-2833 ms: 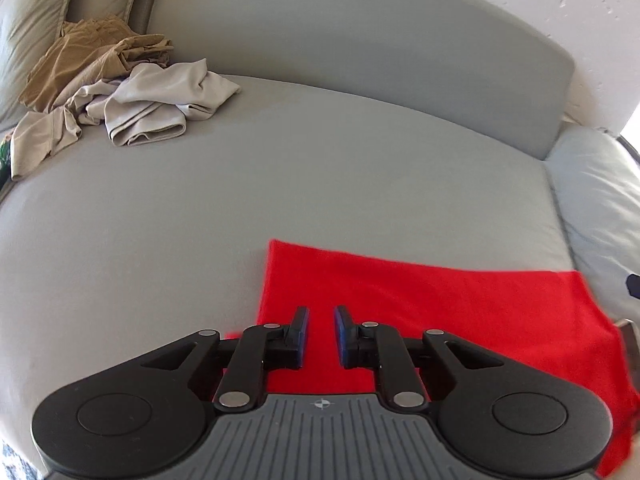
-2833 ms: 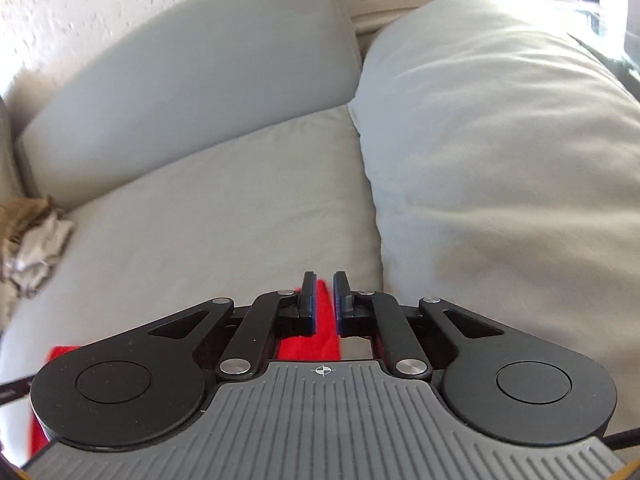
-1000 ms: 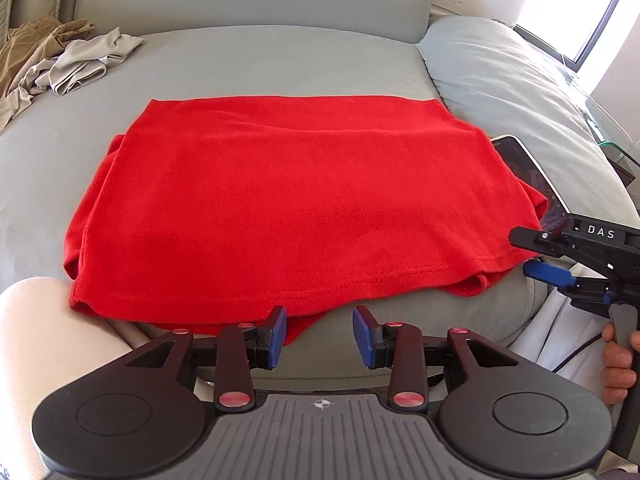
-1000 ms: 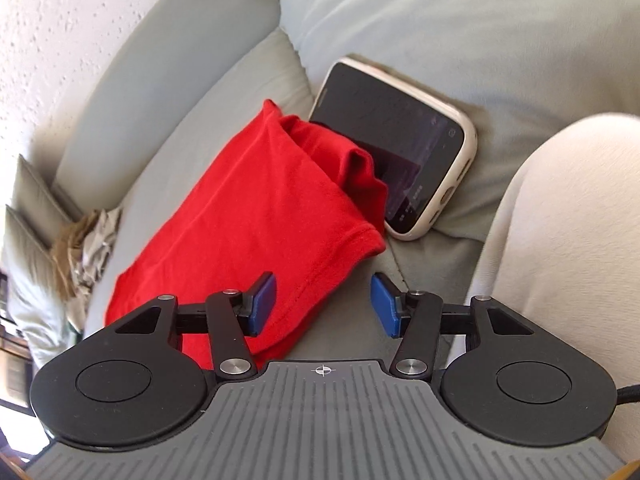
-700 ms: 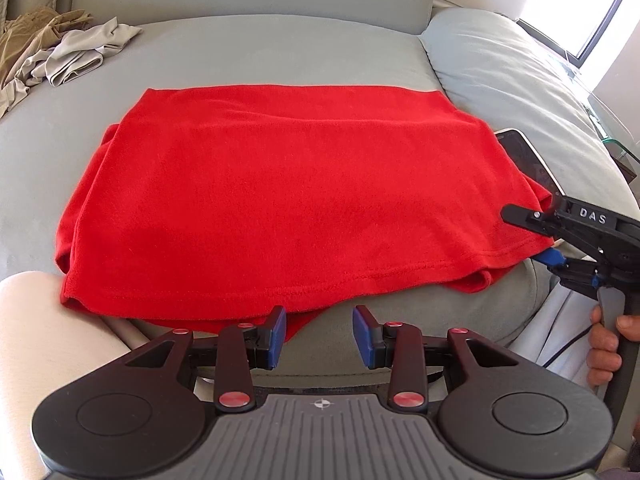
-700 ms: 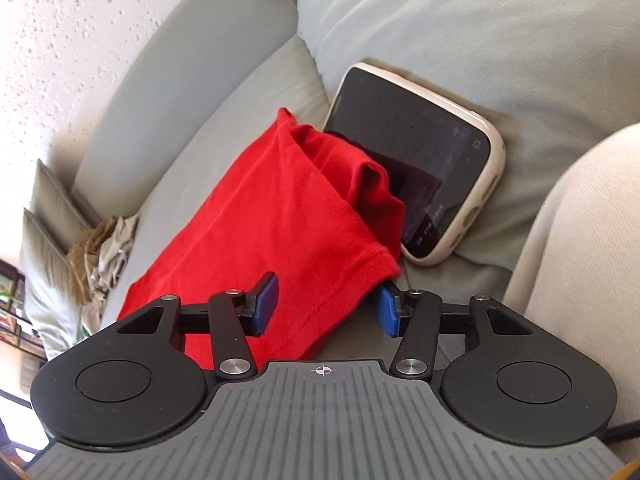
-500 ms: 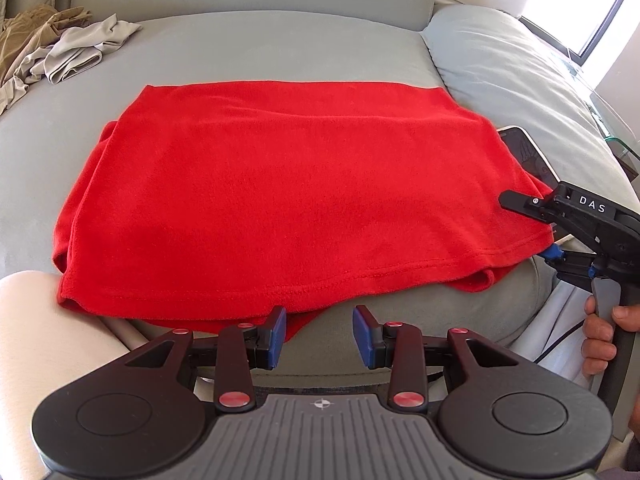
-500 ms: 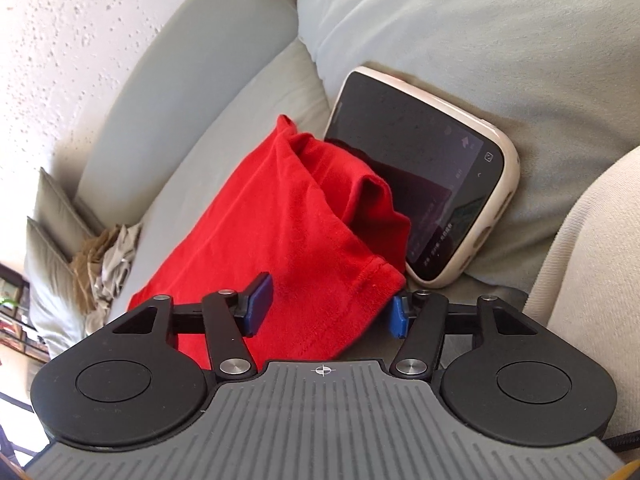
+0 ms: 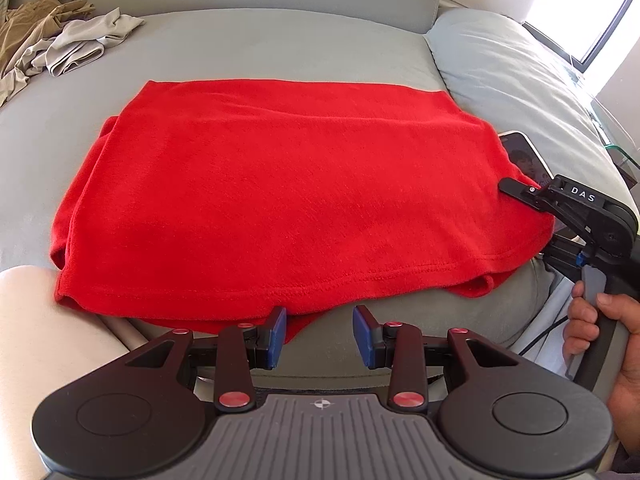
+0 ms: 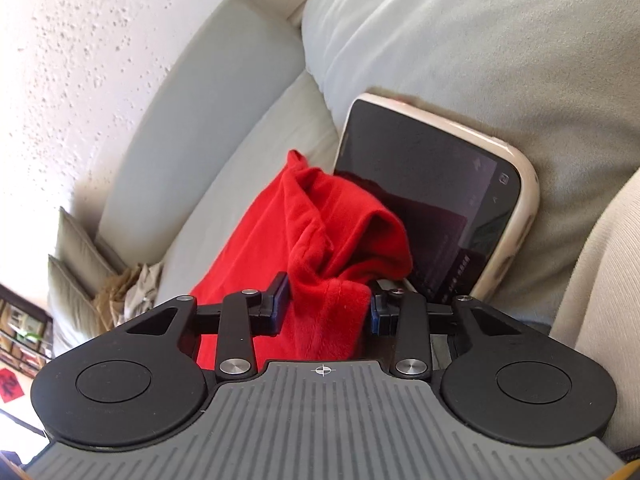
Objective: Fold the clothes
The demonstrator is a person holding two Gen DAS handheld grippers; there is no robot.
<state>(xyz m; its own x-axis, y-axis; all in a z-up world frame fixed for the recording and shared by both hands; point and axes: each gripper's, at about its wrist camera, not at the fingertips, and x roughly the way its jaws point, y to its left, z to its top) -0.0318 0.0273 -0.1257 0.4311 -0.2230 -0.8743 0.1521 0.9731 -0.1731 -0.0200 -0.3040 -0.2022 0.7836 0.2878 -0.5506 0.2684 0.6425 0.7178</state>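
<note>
While the red garment [image 9: 288, 200] lies folded flat on the grey sofa seat [image 9: 280, 48], the right gripper [image 10: 326, 304] is closing on its bunched corner – cloth fills the gap, pads touching it. "DAS" is printed on that gripper's body. The left gripper [image 9: 319, 336] hovers at the near hem, parted, nothing between. A phone [image 10: 440, 184] leans just beside the corner; crumpled beige clothes [image 9: 60, 46] sit well apart.
</note>
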